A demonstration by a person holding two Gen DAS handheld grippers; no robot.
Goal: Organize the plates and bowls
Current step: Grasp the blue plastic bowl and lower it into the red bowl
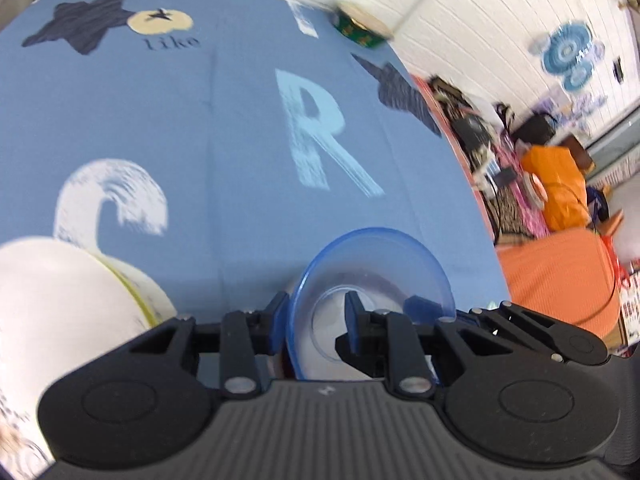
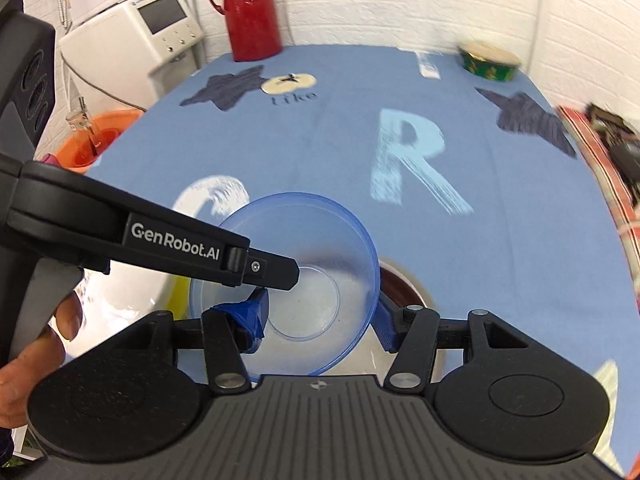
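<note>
— Blue-clothed counter (image 2: 500, 248), white brick wall behind. And the bowl?

— Clear blue bowl (image 2: 296, 280) low at the near edge, left tongs (image 1: 316, 316) clamped on its rim, right tongs (image 2: 320, 320) straddling it, parted.

— Around it?

— White dish (image 1: 60, 292) left, brown-lined dish (image 2: 404, 284) beneath. Farther off, red flask (image 2: 252, 8), green tin (image 2: 488, 62).

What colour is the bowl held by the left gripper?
The bowl is translucent blue with a darker blue rim; the right wrist view shows it best.
</note>
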